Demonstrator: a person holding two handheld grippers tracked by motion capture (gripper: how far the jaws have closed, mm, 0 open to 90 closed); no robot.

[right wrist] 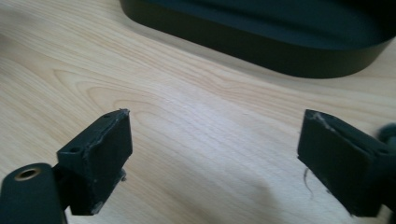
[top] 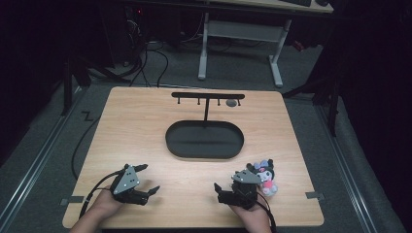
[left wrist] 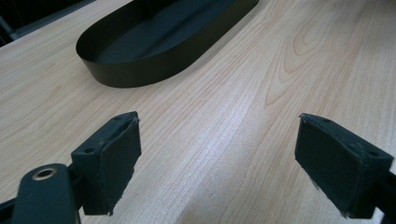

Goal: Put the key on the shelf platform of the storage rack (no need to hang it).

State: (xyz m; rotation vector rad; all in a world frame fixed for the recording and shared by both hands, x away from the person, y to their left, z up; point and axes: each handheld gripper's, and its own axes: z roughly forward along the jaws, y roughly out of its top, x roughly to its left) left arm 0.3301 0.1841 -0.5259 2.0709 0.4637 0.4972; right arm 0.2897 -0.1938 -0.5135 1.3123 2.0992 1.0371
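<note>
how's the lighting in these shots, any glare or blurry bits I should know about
High view: the wooden table is brightly lit while the room around it is nearly black; the plush toy is small and soft. Left gripper view: a pale sheen on the wood between the open fingers; the black tray is sharp. Right gripper view: the fingers are slightly blurred, and a dark smudge sits at the right edge.

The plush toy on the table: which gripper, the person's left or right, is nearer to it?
Right. The right gripper sits just beside the plush toy, at the near right of the table. The left gripper is far off, across the table's near edge.
</note>
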